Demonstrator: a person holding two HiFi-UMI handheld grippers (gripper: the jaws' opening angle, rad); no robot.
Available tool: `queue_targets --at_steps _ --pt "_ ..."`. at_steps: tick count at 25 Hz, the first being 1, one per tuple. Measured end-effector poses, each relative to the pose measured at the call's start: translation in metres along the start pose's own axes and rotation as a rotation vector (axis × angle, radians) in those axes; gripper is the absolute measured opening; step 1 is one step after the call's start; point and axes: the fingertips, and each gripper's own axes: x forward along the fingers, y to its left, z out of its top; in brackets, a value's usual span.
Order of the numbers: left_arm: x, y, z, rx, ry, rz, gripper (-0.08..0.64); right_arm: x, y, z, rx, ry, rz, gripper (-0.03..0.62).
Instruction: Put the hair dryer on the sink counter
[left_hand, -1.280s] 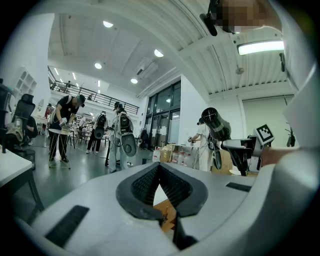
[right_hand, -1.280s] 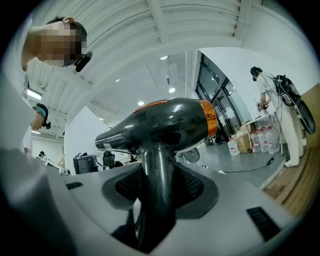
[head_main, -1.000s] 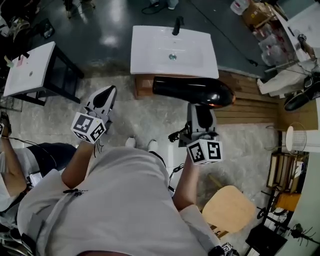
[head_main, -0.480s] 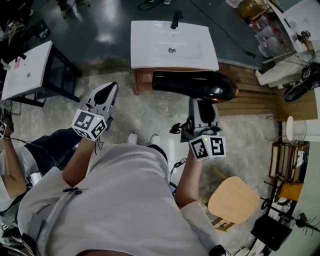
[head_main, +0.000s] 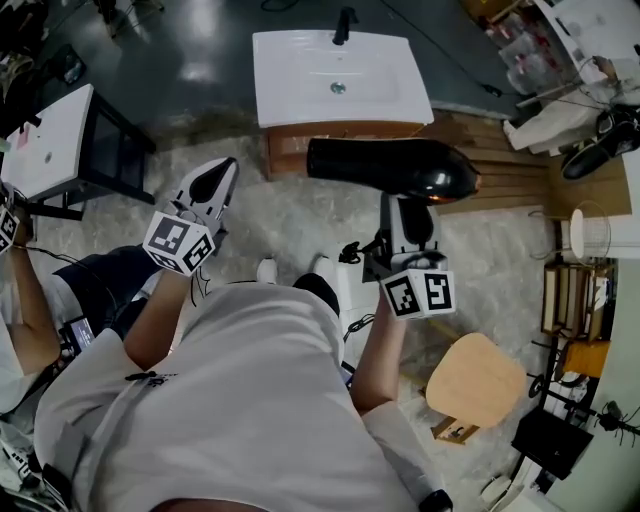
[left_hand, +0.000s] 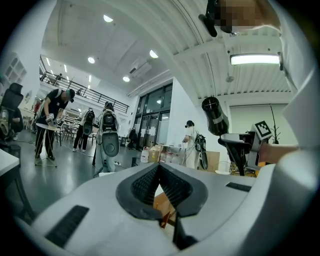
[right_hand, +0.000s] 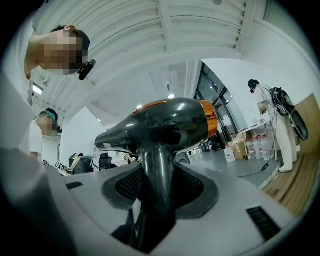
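Observation:
A glossy black hair dryer (head_main: 395, 167) with an orange ring at its rear lies level in the air, just in front of the white sink counter (head_main: 290, 95). My right gripper (head_main: 406, 213) is shut on its handle (right_hand: 157, 195), which runs up between the ribbed pads; the barrel (right_hand: 160, 125) crosses above the jaws. My left gripper (head_main: 212, 185) is held at the left, below and left of the counter, its jaws shut with nothing between them (left_hand: 160, 181).
A black tap (head_main: 345, 25) stands at the counter's far edge, above a drain (head_main: 338, 88). A second white counter (head_main: 50, 145) stands at the left. A round wooden stool (head_main: 475, 380) is at the lower right, wooden flooring (head_main: 510, 170) to the right.
The view has shifted slightly; the hair dryer and right gripper sit a little nearer the sink counter's front edge. The left gripper has barely moved.

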Motion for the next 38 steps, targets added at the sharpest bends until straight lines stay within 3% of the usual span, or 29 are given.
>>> queue_targets --at_steps 11,38 --pt "0.019 -0.020 -0.009 -0.006 0.006 -0.010 0.002 -0.006 -0.022 0.003 -0.007 -0.005 0.015 0.179" --pt "0.134 -0.104 -0.008 0.015 0.013 0.073 0.002 0.012 -0.160 0.032 0.061 0.006 0.151 0.179"
